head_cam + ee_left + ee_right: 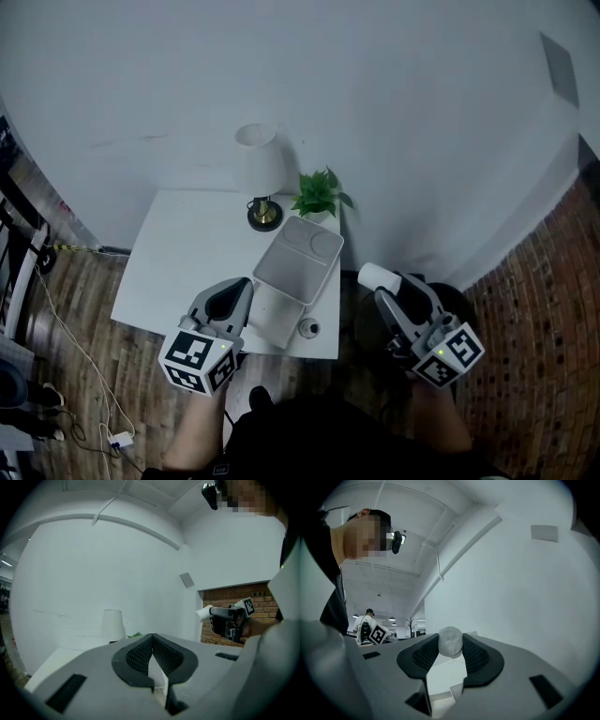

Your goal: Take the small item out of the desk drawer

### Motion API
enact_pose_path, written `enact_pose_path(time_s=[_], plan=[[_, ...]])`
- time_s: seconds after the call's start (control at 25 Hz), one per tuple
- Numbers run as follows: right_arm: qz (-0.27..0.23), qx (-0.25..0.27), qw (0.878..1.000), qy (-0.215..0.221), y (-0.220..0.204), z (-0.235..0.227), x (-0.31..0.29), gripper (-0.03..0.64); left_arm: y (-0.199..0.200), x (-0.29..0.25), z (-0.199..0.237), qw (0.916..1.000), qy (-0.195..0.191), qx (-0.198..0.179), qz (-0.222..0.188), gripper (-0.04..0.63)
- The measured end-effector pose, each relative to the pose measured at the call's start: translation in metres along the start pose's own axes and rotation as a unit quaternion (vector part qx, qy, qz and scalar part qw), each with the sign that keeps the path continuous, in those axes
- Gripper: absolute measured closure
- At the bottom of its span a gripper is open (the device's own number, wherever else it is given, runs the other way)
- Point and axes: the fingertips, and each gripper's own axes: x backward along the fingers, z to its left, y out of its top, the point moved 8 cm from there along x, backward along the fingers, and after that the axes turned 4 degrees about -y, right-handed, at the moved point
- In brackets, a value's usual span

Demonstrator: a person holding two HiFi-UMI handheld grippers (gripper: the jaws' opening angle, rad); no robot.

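Your right gripper [382, 284] has its tongs part-way apart and clamped on the small white item [372, 276], a rounded pale lump that sits right at the tips. In the right gripper view the small white item [450, 642] fills the gap between the two dark pads [425, 655], pressed on both sides. The gripper is off the desk [187, 253], past its right edge, at about 3 o'clock from the open drawer [298, 251].

Your left gripper [238, 289] has its tongs narrow: in the left gripper view its tips meet with nothing between them [151, 645]. It hangs over the desk's front part, at about 8 o'clock from the drawer and just beside it.

The drawer is a pale grey tray with a round recess at its far end. A small round dark knob [308, 327] sits at its near end, at 6 o'clock. The lamp [260, 173] stands at 11 o'clock from the drawer, and the green plant [319, 194] at 12 o'clock, both by the wall [394, 103].
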Motion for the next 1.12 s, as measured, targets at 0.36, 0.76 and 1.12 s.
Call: enact_pose_path(time_s=[0.36, 0.76, 1.12], plan=[[-0.016, -0.003, 1.000, 0.007, -0.005, 0.028, -0.001, 0.462, 0.006, 0.015, 0.013, 0.9997, 0.000, -0.025, -0.004, 0.586], [-0.007, -0.003, 1.000, -0.005, -0.013, 0.040, -0.016, 0.463, 0.008, 0.023, 0.016, 0.9993, 0.003, -0.038, -0.001, 0.586], [0.002, 0.023, 1.000, -0.007, -0.016, 0.048, -0.018, 0.465, 0.002, 0.029, 0.017, 0.9995, 0.014, -0.028, 0.006, 0.586]])
